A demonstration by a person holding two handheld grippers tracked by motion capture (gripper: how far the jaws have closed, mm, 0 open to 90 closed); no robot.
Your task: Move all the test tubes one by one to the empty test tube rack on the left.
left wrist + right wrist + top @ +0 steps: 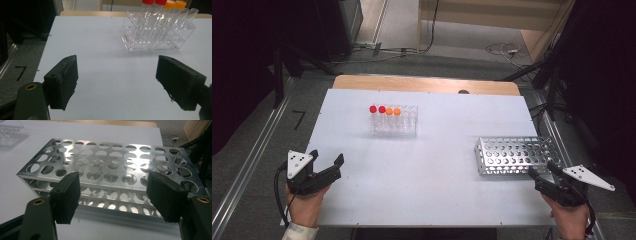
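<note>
1. We find no word, brand or number that we can read on anything here.
2. The tubes (pixel 152 25) in the clear rack (pixel 156 37) carry fine scale marks, too small for us to read.
3. On the floor (pixel 267 135) left of the table (pixel 422 165) we see a black tape mark (pixel 299 119) shaped like a 7.
</note>
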